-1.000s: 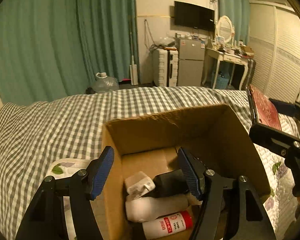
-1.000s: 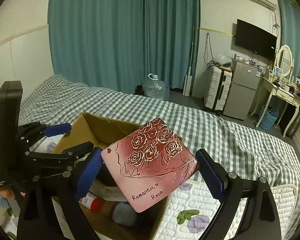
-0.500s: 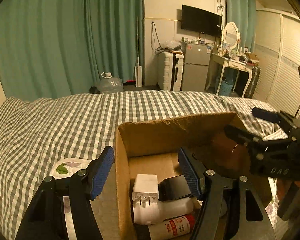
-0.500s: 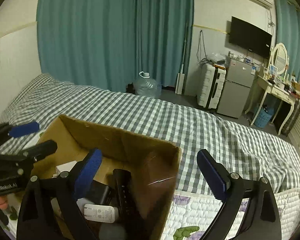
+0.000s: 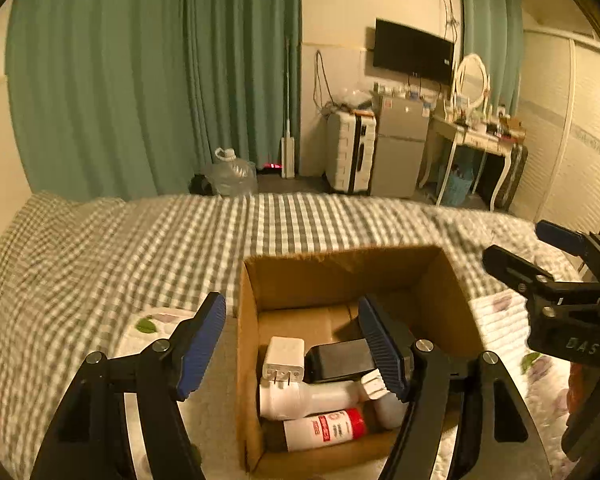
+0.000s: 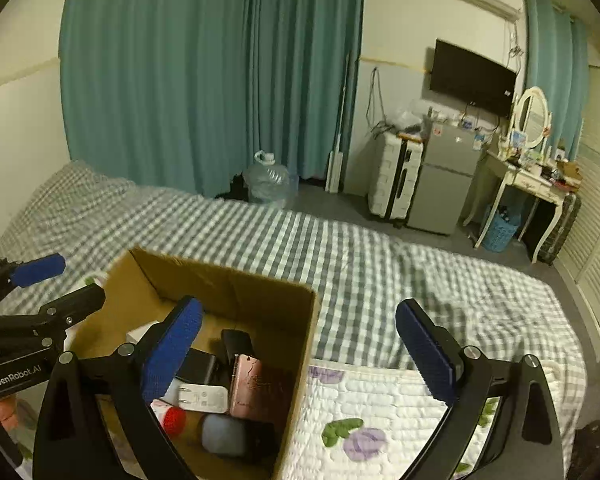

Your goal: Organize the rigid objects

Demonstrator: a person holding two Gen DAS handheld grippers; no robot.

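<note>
An open cardboard box (image 5: 340, 272) (image 6: 236, 280) sits on the bed. It holds a white charger plug (image 5: 283, 358), a black case (image 5: 340, 360), a white bottle (image 5: 308, 398), a red-capped bottle (image 5: 326, 428) and the pink rose booklet (image 6: 256, 386), which stands against the box's right wall. My left gripper (image 5: 296, 344) is open and empty over the box's left wall. My right gripper (image 6: 300, 352) is open and empty above the box's right wall; it also shows in the left wrist view (image 5: 556, 264).
The bed has a grey checked cover (image 6: 340, 248) and a white floral quilt (image 6: 380, 408) beside the box. Beyond the bed stand a water jug (image 6: 268, 180), a white suitcase (image 6: 394, 176), a small fridge (image 6: 446, 176) and a dressing table (image 6: 528, 176).
My right gripper let go of the rose booklet, which now stands inside the box, and its jaws are empty. Both grippers have drawn back a little from the box.
</note>
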